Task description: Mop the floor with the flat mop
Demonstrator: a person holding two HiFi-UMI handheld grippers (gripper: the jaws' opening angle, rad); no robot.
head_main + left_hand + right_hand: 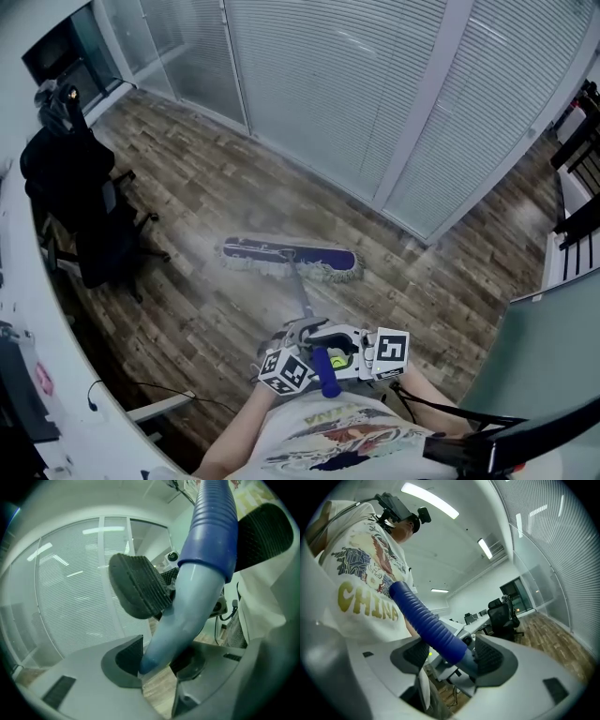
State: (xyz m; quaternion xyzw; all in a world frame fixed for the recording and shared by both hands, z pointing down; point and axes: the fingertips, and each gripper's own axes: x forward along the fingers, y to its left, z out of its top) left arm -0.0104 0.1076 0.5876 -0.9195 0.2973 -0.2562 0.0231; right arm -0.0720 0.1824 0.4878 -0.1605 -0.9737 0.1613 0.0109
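The flat mop stood on the wood-plank floor. Its blue mop head lay flat on the boards, with a pale fringe along its edges. From the middle of the mop head the handle slanted up toward the person. It ended in a blue ribbed grip in front of a printed T-shirt.

Both grippers sat at that upper end, well apart from the mop head. The left gripper had its fingers clenched on the smooth, pale part of the handle, just on the mop-head side of the ribbed grip. The right gripper had its fingers clenched on the ribbed grip itself, just beside the left gripper and farther from the mop head. In the left gripper view, the right gripper's black ribbed pads showed pressed against either side of the grip.

Beyond the mop head stood a glass partition with closed blinds. To the left of the mop head and well apart from it was a black office chair with dark clothing draped over it. A white bench lay farther out on that same side.
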